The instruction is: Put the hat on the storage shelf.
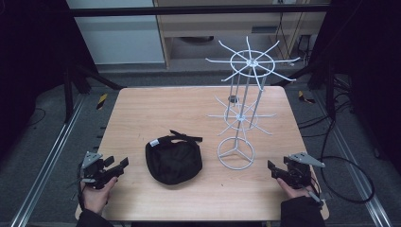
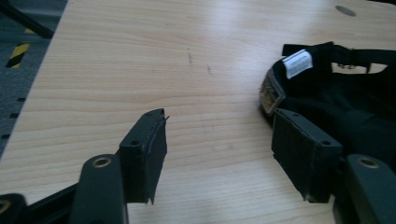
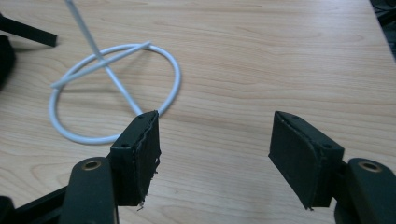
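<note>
Cap (image 1: 173,161) lies on the bench (image 1: 142,109) just beside the white wire rack (image 1: 239,118); my left hand-held gripper (image 1: 118,166) and right hand-held gripper (image 1: 274,169) both gape empty. Grabbing floppy fabric carelessly could let it slip or snag a rack arm

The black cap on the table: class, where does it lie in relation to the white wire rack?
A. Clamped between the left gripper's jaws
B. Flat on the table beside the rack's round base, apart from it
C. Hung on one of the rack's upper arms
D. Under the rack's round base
B: in the high view the black cap lies on the wooden table, apart from the round base of the white wire rack, and no gripper holds it.
</note>
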`<act>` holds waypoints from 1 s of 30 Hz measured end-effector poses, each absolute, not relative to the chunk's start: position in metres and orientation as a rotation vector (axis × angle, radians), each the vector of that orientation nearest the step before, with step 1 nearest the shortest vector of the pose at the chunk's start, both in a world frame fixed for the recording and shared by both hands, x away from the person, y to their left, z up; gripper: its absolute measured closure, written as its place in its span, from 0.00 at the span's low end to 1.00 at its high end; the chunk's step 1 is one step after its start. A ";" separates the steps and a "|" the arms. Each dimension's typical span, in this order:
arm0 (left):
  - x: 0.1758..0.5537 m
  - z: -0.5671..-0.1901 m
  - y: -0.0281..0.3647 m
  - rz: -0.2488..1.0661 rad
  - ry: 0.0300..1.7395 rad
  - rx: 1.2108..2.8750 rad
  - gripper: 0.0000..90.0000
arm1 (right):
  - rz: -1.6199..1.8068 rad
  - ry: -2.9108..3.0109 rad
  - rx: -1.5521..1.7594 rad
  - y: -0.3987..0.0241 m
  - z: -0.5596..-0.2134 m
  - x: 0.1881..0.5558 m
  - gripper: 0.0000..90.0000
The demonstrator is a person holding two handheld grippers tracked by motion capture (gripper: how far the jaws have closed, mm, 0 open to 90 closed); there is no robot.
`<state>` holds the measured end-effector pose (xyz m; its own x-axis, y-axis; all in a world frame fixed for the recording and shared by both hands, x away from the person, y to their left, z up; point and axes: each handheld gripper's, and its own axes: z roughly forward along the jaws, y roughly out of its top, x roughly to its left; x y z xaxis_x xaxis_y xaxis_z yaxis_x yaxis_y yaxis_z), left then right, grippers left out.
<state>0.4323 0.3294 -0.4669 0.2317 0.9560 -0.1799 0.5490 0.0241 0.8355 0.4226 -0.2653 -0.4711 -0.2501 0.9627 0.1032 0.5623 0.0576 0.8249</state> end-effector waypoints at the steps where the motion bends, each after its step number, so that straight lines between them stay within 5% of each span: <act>1: 0.431 -0.466 0.327 0.587 1.421 1.641 0.40 | 1.086 1.858 1.520 -0.265 -0.471 0.423 0.37; 30: 0.430 -0.454 0.282 0.640 1.294 1.729 0.53 | 1.288 2.034 1.273 -0.168 -0.441 0.410 0.50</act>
<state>0.4303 0.2821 -0.4541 0.3304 0.9394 -0.0909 0.4980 -0.0917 0.8623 0.4099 -0.1683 -0.4406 -0.4960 0.8600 0.1199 0.4761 0.1539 0.8658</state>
